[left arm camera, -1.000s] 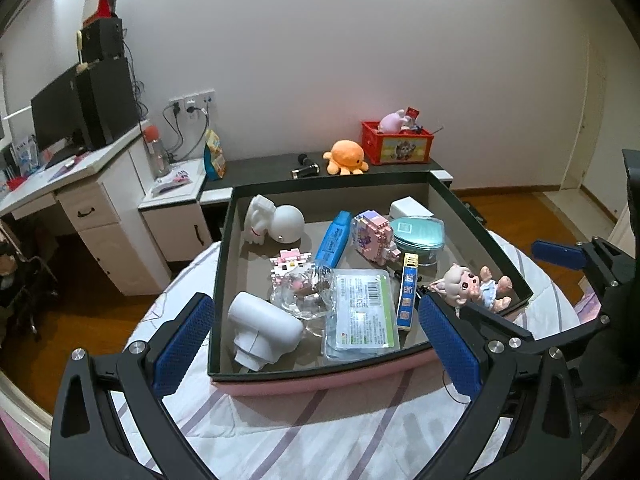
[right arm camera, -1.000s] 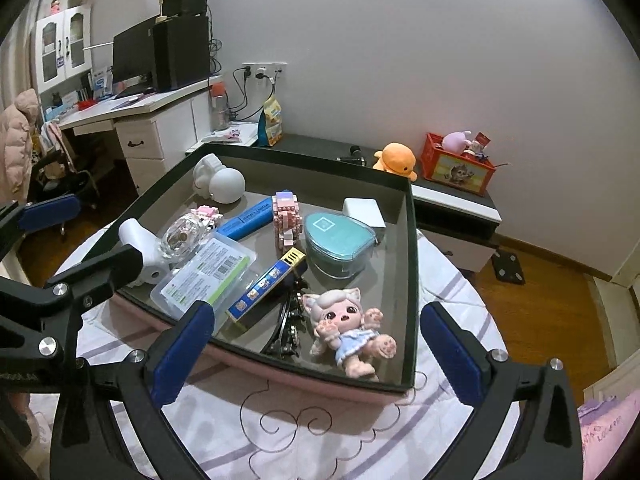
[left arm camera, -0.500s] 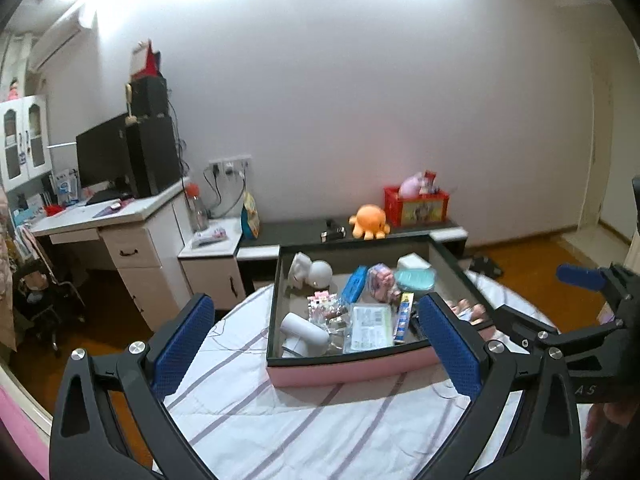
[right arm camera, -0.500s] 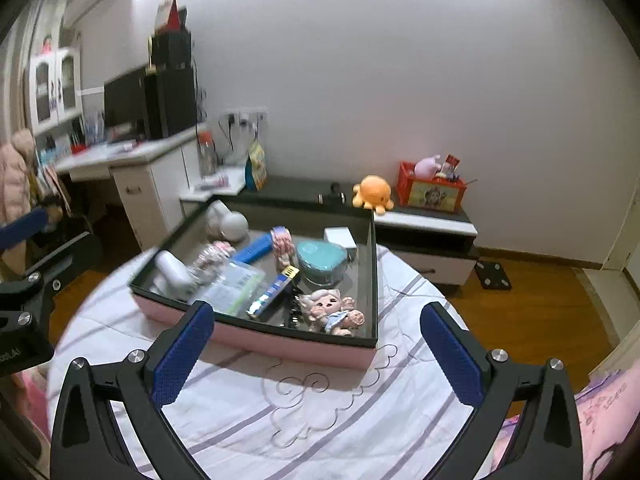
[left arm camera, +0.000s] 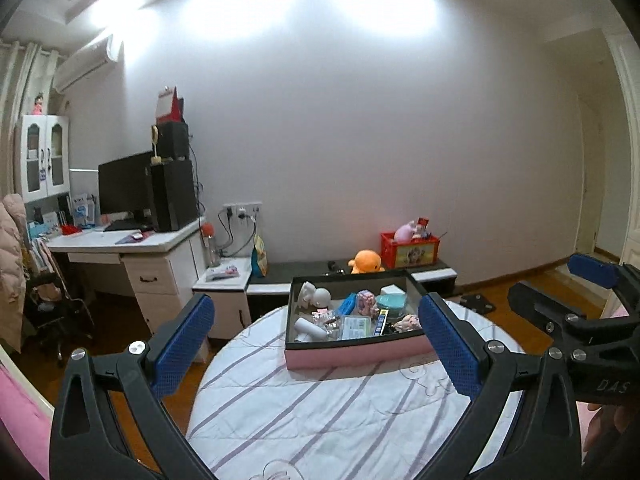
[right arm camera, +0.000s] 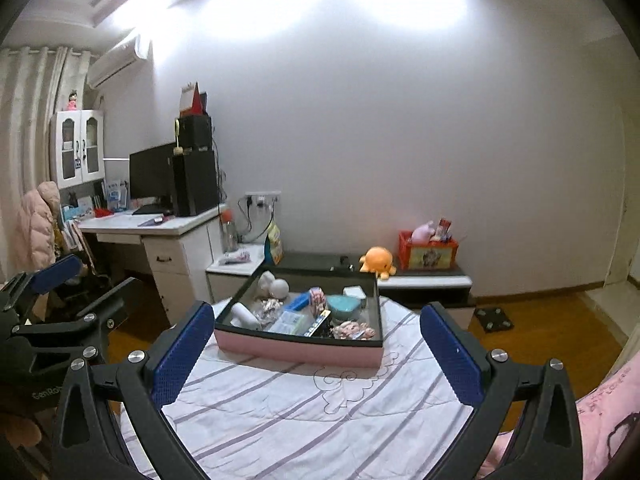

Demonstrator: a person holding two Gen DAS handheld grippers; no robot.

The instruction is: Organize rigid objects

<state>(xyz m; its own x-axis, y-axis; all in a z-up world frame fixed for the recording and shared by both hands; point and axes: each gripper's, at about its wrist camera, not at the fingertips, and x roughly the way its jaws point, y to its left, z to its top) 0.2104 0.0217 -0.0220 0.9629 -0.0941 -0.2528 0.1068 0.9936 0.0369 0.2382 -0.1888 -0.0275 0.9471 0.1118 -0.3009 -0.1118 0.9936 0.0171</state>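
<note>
While both claws hang well back from it, the pink box (right arm camera: 298, 350) sits toward the far side of a round counter (right arm camera: 320, 408) covered in a white cloth with purple stripes. That box holds everything the task concerns: a white cylinder (right arm camera: 245, 316) at its near left corner, a teal case (right arm camera: 342, 306) toward its far right, a doll (right arm camera: 354, 330) at its near right corner, and a blue bar (right arm camera: 297, 302) near its middle, all jumbled close together. Left claw (left arm camera: 316, 342) stands wide apart and holds nothing; right claw (right arm camera: 316, 348) is likewise spread and bare.

Judging from the clutter, a good next reach would go for a piece at the box's edge, such as the doll, coming down from above so neighbours are not knocked.

Behind the box runs a low dark shelf (right arm camera: 424, 280) with an orange plush octopus (right arm camera: 377, 261) and a red crate (right arm camera: 427, 254). Left of the box stands a white desk (right arm camera: 160, 232) with a monitor (right arm camera: 151, 178). The floor is wood, the wall plain white.
</note>
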